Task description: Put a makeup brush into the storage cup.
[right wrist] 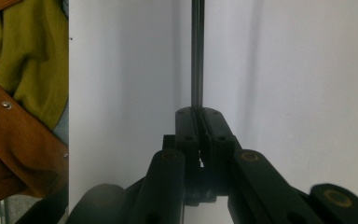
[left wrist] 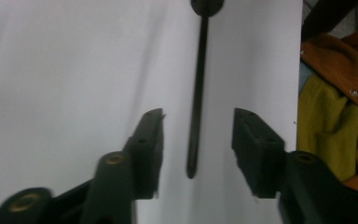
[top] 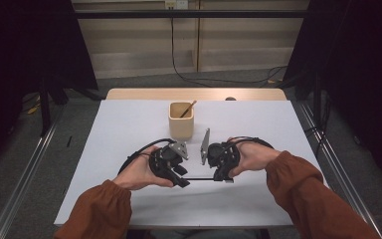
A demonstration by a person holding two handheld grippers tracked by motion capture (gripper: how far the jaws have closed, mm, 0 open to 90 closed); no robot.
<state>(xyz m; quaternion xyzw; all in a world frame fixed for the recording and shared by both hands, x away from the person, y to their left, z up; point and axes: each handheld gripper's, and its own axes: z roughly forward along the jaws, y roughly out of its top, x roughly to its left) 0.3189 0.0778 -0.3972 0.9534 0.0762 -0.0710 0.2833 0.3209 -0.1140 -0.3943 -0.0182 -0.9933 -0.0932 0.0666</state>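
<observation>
A thin black rod (top: pixel 199 179) lies level just above the white table (top: pixel 129 124), spanning the gap between my two grippers near the front edge. My right gripper (top: pixel 219 178) is shut on one end of it; in the right gripper view the rod (right wrist: pixel 196 56) runs straight out from the closed jaws (right wrist: pixel 197 112). My left gripper (top: pixel 183 179) faces it from the other side. In the left gripper view the rod's free tip (left wrist: pixel 192 170) sits between the parted jaws (left wrist: pixel 198 123), with a gap on both sides.
A beige square cup (top: pixel 181 124) holding a wooden stick (top: pixel 189 108) stands behind the grippers at the table's middle. A wooden edge (top: pixel 194 93) borders the far side. Yellow-green cloth (left wrist: pixel 326 126) and a brown wooden piece (right wrist: pixel 14 140) lie past the near edge.
</observation>
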